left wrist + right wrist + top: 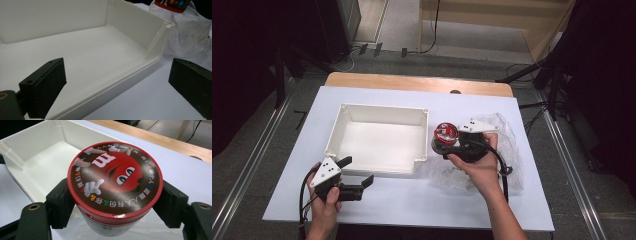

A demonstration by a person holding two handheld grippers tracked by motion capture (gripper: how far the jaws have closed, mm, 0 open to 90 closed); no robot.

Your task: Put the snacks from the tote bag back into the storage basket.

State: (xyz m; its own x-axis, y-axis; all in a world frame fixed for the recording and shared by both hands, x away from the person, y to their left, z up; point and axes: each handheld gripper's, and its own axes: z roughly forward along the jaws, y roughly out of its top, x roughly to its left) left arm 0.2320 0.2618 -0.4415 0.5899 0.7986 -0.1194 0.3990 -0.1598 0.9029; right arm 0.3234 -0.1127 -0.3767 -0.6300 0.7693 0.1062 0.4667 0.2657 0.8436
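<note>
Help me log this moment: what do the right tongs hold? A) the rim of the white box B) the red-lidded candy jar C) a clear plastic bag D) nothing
B: the right tongs are clamped on either side of the red-lidded candy jar, beside the white box.

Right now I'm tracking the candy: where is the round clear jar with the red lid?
The round clear jar with the red lid sits clamped in the right gripper, right of the white plastic bin, above the crumpled clear bag.
</note>
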